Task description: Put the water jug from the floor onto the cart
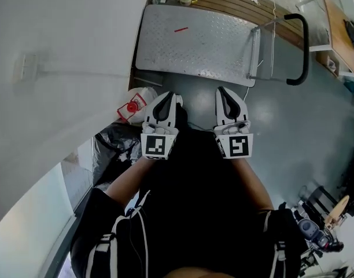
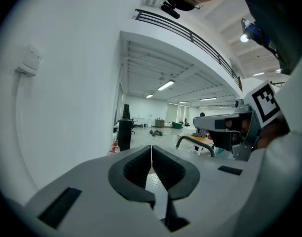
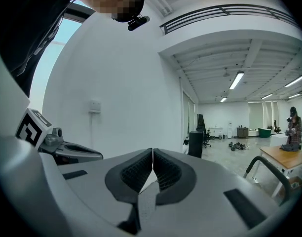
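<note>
The left gripper (image 1: 165, 100) and the right gripper (image 1: 226, 97) are held side by side, each with its jaws pressed together on nothing. The water jug (image 1: 137, 100) is on the floor just left of the left gripper, against the white wall (image 1: 61, 51). Its red cap (image 1: 131, 106) faces the gripper, and a black bag (image 1: 114, 143) lies close behind it. The cart (image 1: 194, 42) stands ahead of both grippers with its deck bare.

As I judge it, neither gripper can take the jug until its jaws part. A pinch on the cap alone could slip under the weight. The wall and bag crowd the approach, and the cart may roll when loaded.

Only the head view shows the jug and the cart's deck. The gripper views look level across the hall and miss both, but they show the ribbed pads (image 2: 163, 169) meeting.
</note>
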A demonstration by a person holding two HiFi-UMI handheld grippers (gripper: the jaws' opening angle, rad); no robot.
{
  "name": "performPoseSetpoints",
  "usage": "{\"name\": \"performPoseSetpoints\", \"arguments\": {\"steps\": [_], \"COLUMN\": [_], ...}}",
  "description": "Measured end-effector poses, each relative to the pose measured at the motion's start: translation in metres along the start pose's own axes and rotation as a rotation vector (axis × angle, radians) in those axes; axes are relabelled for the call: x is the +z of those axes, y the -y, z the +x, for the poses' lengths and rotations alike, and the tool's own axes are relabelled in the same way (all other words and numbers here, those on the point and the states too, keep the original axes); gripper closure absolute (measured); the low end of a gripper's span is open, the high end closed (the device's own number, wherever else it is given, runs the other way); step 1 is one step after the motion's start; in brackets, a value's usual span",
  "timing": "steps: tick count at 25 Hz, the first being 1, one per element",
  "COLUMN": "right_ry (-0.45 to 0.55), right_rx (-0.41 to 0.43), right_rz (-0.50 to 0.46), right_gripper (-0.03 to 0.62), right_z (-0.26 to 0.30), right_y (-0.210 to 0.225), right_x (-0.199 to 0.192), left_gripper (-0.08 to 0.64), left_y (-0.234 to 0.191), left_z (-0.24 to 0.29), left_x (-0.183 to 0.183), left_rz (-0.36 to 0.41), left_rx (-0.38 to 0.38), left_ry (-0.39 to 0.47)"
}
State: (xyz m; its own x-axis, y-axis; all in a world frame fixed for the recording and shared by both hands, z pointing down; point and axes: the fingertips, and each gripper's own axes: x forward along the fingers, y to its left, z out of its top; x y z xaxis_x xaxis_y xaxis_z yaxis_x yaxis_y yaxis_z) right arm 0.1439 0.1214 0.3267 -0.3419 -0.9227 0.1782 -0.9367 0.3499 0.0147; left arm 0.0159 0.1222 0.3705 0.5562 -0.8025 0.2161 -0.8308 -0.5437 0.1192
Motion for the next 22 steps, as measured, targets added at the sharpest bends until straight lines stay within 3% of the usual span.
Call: {"name": "performPoseSetpoints", "arguments": {"steps": [9,17,22], "right_ry": [0.014,0.021,0.002], "right_rx": [0.036,0.185,0.332], "right_rz": [0.049,0.068,0.074], "right_gripper": [0.574,0.574,0.572], "right_z": [0.053,0.079,0.099], "right_y": [0.0,-0.003,-0.026], "right_x": [0.012,0.019,0.016], "left_gripper": [0.54,0.54,0.54], "left_y": [-0.025,-0.048,-0.055], "left_z": [0.031,0.023,0.007], "left_x": [-0.003,0.001,0.016], "left_rz": [0.013,-0.02,-0.075], "left_rx": [-0.024,0.178,0.289], "left_ry": [-0.018,-0.016,0.038]}}
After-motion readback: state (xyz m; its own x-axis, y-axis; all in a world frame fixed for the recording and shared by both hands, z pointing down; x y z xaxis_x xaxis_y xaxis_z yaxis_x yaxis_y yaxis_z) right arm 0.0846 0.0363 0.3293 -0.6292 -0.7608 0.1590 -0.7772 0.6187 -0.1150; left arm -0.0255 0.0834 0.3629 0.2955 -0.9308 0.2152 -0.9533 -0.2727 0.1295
